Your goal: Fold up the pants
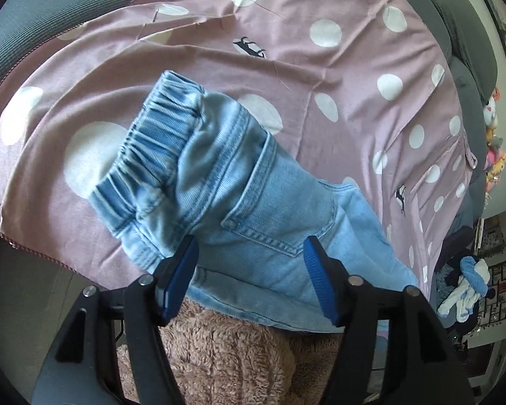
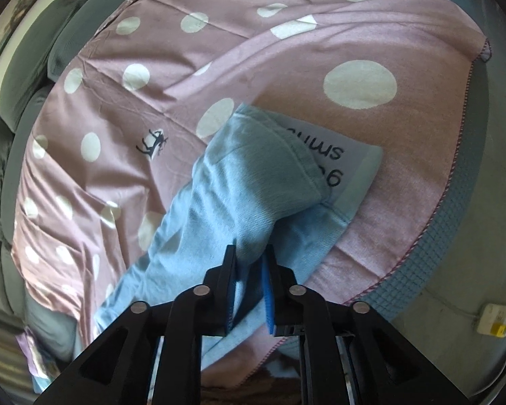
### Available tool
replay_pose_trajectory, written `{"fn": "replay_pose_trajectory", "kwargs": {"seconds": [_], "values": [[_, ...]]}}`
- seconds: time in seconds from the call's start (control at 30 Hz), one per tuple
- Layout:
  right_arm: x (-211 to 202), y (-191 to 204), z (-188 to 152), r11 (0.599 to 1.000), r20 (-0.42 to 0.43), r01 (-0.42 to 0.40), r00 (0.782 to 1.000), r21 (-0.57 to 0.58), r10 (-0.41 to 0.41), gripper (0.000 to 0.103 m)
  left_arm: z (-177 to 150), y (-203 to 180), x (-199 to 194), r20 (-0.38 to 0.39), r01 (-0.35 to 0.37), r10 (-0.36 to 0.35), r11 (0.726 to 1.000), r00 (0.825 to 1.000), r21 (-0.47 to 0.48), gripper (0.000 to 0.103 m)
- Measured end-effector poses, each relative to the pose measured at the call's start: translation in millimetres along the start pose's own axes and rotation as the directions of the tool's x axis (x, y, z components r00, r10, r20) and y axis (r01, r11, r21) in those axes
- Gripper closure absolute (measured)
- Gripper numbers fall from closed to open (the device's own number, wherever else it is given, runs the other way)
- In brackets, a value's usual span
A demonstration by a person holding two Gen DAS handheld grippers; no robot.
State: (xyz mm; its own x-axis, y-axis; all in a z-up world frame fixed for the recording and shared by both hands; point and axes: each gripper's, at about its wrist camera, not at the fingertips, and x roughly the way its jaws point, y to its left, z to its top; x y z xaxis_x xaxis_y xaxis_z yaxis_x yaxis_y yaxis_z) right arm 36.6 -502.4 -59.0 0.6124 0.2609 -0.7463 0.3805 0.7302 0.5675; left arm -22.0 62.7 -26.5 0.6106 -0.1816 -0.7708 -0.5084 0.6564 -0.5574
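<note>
Nearest my left wrist camera, the left gripper point(image 1: 249, 249) stands with its blue pads point(image 1: 315, 276) spread apart and released; denim lies in the gap between them, but neither pad presses on it. Below the fingers I see a brown fleecy fabric point(image 1: 226, 354). Just beyond the pads lie the pants point(image 1: 239, 195), light blue washed denim, resting on a pink sheet point(image 1: 337, 77) with white polka dots. I read a gathered elastic waistband point(image 1: 151, 155) at the far left end of the garment, a stitched back pocket point(image 1: 280, 216) near the middle, and one fabric layer doubled over another toward the near edge. On my right wrist camera, the right gripper point(image 2: 251, 260) has its pads nearly together, with a raised fold of a pant leg point(image 2: 246, 195) running between them; I cannot tell whether the pads clamp the cloth or merely flank it. This leg lies diagonally across the sheet, its far end covering part of a white printed label point(image 2: 334, 158). Farther out, the sheet covers a grey cushioned seat point(image 1: 67, 10), and a small pile of blue and white clothing point(image 1: 465, 287) sits at the right edge of the left view.
</note>
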Motion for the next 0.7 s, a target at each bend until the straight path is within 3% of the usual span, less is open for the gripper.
{"fn": "replay_pose_trajectory", "kwargs": {"seconds": [0.1,0.3,0.4,0.53,0.6,0.7], "values": [[-6.6,-3.0,5.6,1.000,0.039,0.031,0.999,-0.001,-0.031,0.084,2.9,6.9,-8.0,0.024,0.001,-0.001,1.000,1.000,-0.019,0.037],[-2.3,-9.5,15.6,1.000,0.027,-0.001,1.000,0.026,0.001,0.082,7.7,13.0,-12.3,0.046,-0.046,0.046,0.999,0.998,-0.019,0.033],[0.2,-8.9,18.5,0.999,0.039,-0.004,0.999,0.038,0.003,0.081,11.4,19.9,-3.7,0.028,-0.038,0.039,0.999,0.999,-0.038,0.031],[2.3,-8.9,22.3,0.998,0.058,0.056,0.997,0.041,-0.058,0.082,10.9,29.0,8.1,-0.005,-0.056,0.056,0.996,0.998,-0.065,0.030],[3.7,-10.7,22.9,0.998,0.054,0.041,0.998,0.041,-0.044,0.082,9.8,34.0,13.6,-0.022,-0.126,0.125,0.990,0.992,-0.064,0.028],[4.6,-13.4,23.0,0.998,0.057,0.038,0.998,0.042,-0.041,0.082,8.5,41.4,15.2,-0.022,-0.097,0.096,0.991,0.995,-0.087,0.028]]}}
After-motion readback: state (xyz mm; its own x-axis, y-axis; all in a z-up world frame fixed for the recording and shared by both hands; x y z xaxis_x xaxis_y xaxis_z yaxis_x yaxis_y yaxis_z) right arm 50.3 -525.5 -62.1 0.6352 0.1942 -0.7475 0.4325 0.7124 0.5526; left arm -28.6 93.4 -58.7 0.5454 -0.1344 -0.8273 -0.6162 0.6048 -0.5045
